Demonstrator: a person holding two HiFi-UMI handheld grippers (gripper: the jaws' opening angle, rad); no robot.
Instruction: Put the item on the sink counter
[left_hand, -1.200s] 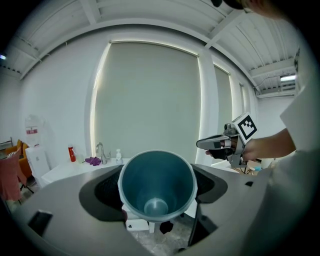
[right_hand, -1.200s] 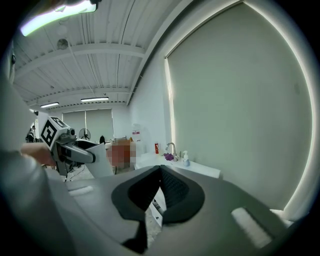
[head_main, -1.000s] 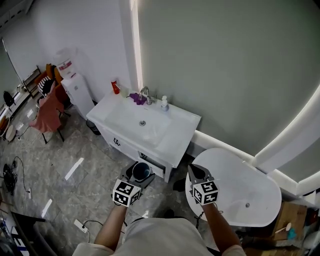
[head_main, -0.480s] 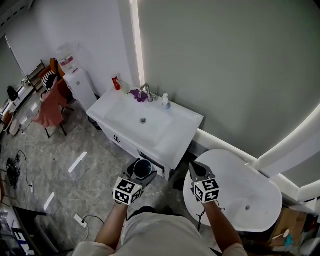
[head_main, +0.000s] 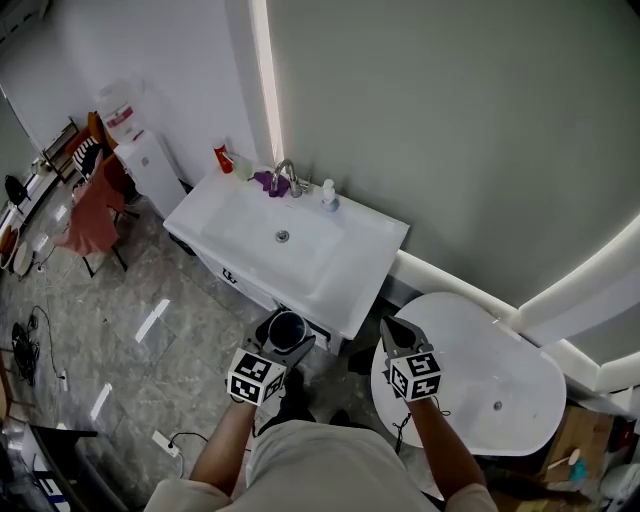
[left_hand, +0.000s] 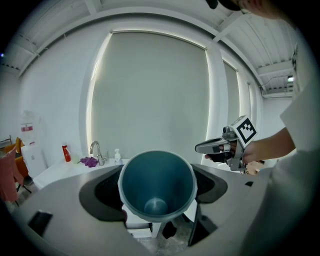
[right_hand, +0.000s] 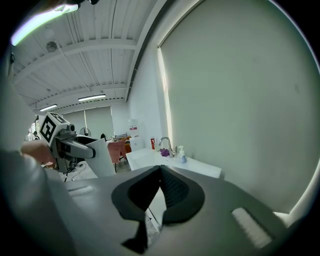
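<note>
Fingers (left_hand: 102, 197) of the left gripper (head_main: 284, 338) stand spread wide and pinch a cup (left_hand: 157, 182) by its opposite sides, pads against its pale outer wall. The cup's teal inside opens back toward the hand, so it rides tipped rather than upright. The wide spread looks forced by the cup's girth, and a side grip of this sort should let it be turned and stood on its base.

Fingers (right_hand: 172, 192) of the right gripper (right_hand: 160, 172) are pressed together with nothing between them. That gripper seems to have no part in the carrying and is kept off to the right of the cup, well apart from it.

Just ahead of the left fingertips lies the front edge of the white sink bench (head_main: 350, 265). The cup is short of it, over the floor (head_main: 180, 350) by the cabinet front, so the placing is not yet done. Beyond the basin, far from the fingers along the wall, stand a faucet (head_main: 285, 178), a purple cloth (head_main: 265, 181), a soap bottle (head_main: 328, 195) and a red bottle (head_main: 220, 158). The bare stretch on the near right of the bench looks the easiest spot. To the right of the right fingers sits a white bathtub (head_main: 500, 370).

Both forearms reach forward from the body side by side, each gripper tipped a little downward with its marker cube uppermost.
</note>
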